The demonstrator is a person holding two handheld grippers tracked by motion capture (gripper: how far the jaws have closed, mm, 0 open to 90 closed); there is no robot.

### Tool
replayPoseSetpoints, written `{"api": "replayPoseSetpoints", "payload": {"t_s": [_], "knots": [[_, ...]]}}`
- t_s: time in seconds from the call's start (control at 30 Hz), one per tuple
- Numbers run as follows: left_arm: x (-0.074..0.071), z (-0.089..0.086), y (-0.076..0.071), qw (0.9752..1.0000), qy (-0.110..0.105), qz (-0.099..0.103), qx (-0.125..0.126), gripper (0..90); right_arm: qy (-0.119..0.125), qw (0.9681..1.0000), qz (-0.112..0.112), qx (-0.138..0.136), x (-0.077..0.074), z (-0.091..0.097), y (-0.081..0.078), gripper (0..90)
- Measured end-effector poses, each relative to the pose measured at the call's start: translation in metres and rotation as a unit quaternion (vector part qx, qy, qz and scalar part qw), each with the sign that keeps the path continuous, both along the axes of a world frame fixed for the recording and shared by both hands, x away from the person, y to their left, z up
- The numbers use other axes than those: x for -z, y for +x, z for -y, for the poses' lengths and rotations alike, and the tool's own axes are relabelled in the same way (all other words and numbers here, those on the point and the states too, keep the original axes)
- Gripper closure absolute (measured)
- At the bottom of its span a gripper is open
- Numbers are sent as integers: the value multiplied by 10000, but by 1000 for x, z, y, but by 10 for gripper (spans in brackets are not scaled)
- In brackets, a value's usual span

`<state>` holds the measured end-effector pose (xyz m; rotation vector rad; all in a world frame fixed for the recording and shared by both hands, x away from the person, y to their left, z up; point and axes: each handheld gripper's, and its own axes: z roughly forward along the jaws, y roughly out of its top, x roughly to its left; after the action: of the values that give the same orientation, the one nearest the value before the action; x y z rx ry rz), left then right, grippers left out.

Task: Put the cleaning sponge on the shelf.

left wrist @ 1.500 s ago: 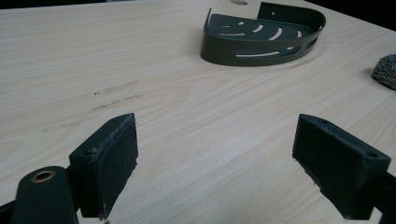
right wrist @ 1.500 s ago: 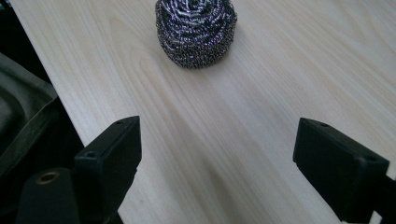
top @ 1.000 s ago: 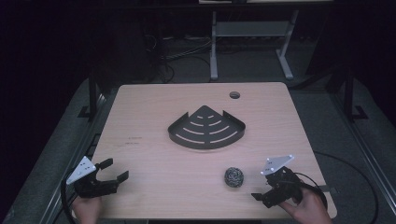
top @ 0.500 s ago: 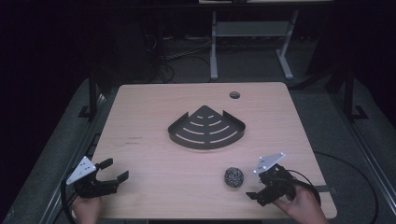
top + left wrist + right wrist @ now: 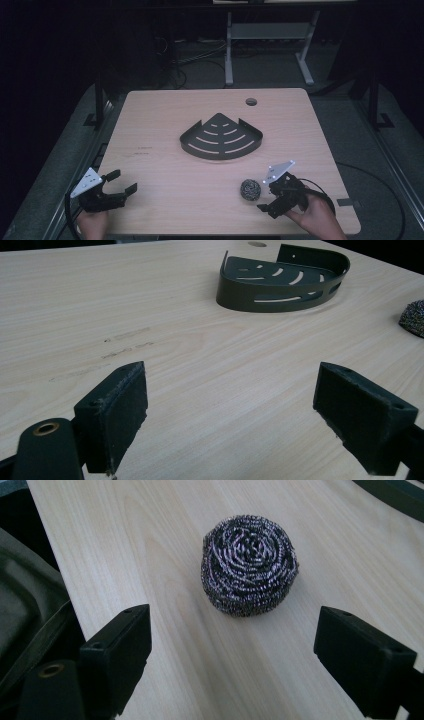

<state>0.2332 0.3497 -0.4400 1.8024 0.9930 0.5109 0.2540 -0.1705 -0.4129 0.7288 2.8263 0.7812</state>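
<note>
Right gripper view: steel scourer (image 5: 248, 564) just ahead of wide-spread right gripper (image 5: 250, 650).

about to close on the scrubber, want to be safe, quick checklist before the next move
1. Right gripper jaws open wide: ok.
2. Steel scrubber centred ahead of the jaws: ok.
3. Scrubber between the jaws yet: not ok, it lies just beyond them.
4. Table around the scrubber free of clutter: ok.
5. Left gripper open, parked apart at the near left: ok.
6. Black corner tray empty: ok.
</note>
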Motion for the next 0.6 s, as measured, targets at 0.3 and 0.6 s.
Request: {"api": "replayPoseSetpoints", "payload": {"t_s": [0.3, 0.6], "knots": [[0, 0, 0, 10000, 11, 11, 12, 134, -115, 9998, -63, -127, 0, -14, 9, 149], [0, 0, 0, 10000, -2, 9, 16, 134, -215, 9994, -169, -207, 3, -26, 20, 149]]}}
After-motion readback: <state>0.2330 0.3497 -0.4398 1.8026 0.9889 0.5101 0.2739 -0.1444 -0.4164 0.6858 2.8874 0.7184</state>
